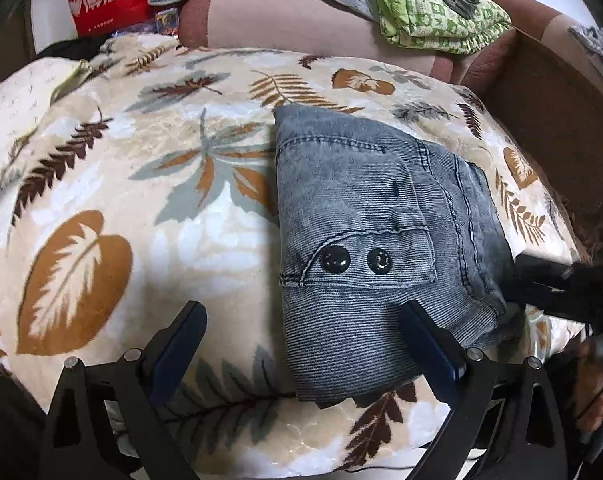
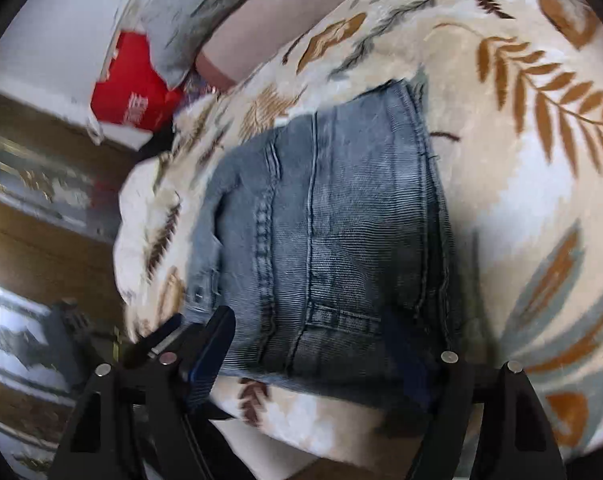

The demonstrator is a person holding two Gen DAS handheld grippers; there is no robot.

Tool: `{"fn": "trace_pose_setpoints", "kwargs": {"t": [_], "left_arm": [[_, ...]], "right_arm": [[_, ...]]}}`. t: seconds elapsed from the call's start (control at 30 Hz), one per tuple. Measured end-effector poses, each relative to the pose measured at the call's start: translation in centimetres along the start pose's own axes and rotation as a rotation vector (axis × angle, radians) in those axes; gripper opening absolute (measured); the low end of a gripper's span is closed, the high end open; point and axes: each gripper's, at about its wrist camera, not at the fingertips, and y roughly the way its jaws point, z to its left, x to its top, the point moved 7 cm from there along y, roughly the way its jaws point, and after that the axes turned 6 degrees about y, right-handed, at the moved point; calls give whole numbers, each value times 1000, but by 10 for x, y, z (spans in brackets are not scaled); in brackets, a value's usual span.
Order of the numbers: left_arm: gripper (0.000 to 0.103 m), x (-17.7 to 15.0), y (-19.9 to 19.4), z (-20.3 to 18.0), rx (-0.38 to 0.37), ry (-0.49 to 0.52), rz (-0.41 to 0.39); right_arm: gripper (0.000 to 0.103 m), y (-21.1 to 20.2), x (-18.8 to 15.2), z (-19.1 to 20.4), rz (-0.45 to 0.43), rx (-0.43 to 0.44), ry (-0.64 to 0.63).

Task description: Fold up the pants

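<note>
A leaf-print blanket (image 1: pixel 101 184) covered the bed, the pants (image 1: pixel 361 216) folded compact on it. Both the left gripper (image 1: pixel 301 328) and right gripper (image 2: pixel 313 344) hung with jaws spread, empty. Soft, heavy denim; best pinched at its thick folded edge.

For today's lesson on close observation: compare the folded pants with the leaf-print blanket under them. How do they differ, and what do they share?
The pants are plain grey-blue ribbed denim; the blanket is cream plush printed with brown and grey leaves. The pants are folded into a compact bundle; the blanket lies spread out. The pants have seams and two dark snaps; the blanket has none. Both are soft fabric.
</note>
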Motion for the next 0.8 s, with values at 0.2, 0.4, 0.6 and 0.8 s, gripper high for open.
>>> {"fn": "trace_pose_setpoints", "kwargs": {"t": [0.2,0.4,0.6,0.8], "left_arm": [[97,7,-16,2,21,-6,-31],[97,5,-16,5,38,-2,-10],[97,4,-9,1,36,2,13],[97,17,-34,14,-60,-87,-105]], "right_arm": [[80,-11,-8,0,-73,20,-82],[80,-27,-8,2,-144,34,-94],[81,-2,-22,-15,-36,19,-84],[81,-32,-6,-12,-189,13,-79]]}}
